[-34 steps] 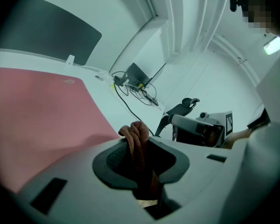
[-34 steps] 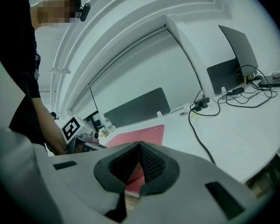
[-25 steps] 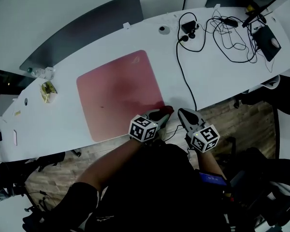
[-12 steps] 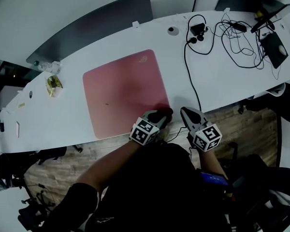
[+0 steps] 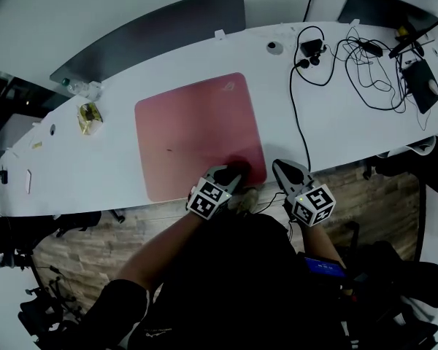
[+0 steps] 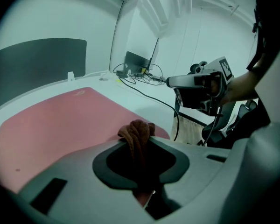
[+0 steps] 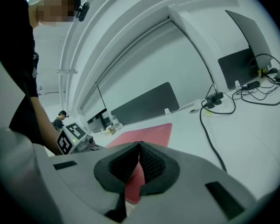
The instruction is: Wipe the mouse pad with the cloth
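Observation:
A pink-red mouse pad (image 5: 197, 133) lies on the white desk (image 5: 328, 115). My left gripper (image 5: 232, 173) is at the pad's near right corner, shut on a reddish-brown cloth (image 6: 136, 133) that bunches up between its jaws. In the left gripper view the pad (image 6: 51, 125) stretches away to the left beyond the cloth. My right gripper (image 5: 286, 172) hovers at the desk's near edge just right of the pad, jaws shut with nothing in them (image 7: 139, 146). From the right gripper view the pad (image 7: 144, 134) shows ahead.
A black cable (image 5: 296, 115) runs across the desk right of the pad to a tangle of wires (image 5: 365, 64) at the far right. A small wrapped item (image 5: 89, 117) lies left of the pad. A dark divider panel (image 5: 146, 35) stands behind the desk.
My left gripper with the cloth has slid slightly left along the pad's near right corner. The right gripper has stayed about where it was.

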Motion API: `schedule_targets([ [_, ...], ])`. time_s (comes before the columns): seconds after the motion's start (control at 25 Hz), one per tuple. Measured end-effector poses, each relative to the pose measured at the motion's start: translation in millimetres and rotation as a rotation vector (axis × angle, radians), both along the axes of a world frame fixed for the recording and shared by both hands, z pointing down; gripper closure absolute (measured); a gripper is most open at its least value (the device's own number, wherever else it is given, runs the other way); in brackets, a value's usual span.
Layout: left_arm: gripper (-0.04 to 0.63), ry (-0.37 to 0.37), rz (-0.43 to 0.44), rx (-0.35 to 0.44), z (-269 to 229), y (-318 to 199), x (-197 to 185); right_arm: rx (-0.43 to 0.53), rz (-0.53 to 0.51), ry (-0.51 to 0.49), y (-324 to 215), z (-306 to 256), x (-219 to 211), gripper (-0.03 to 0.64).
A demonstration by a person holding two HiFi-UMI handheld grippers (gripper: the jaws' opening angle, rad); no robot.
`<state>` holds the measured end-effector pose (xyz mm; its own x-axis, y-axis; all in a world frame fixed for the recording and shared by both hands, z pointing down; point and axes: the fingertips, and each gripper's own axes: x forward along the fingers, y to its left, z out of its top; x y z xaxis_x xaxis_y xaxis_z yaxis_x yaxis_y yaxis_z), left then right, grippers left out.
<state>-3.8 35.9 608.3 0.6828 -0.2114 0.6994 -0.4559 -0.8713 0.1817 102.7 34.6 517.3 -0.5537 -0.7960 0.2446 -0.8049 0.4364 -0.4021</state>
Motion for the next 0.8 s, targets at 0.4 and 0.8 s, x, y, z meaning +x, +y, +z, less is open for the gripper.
schedule_targets([
  [0.4, 0.509, -0.075, -0.140, 0.074, 2, -16, -88, 0.016, -0.074, -0.006, -1, -5, -19, 0.591],
  [0.8, 0.506, -0.119, -0.373, 0.106, 5, -31, -189, 0.025, -0.120, -0.023, 2, -8, -36, 0.591],
])
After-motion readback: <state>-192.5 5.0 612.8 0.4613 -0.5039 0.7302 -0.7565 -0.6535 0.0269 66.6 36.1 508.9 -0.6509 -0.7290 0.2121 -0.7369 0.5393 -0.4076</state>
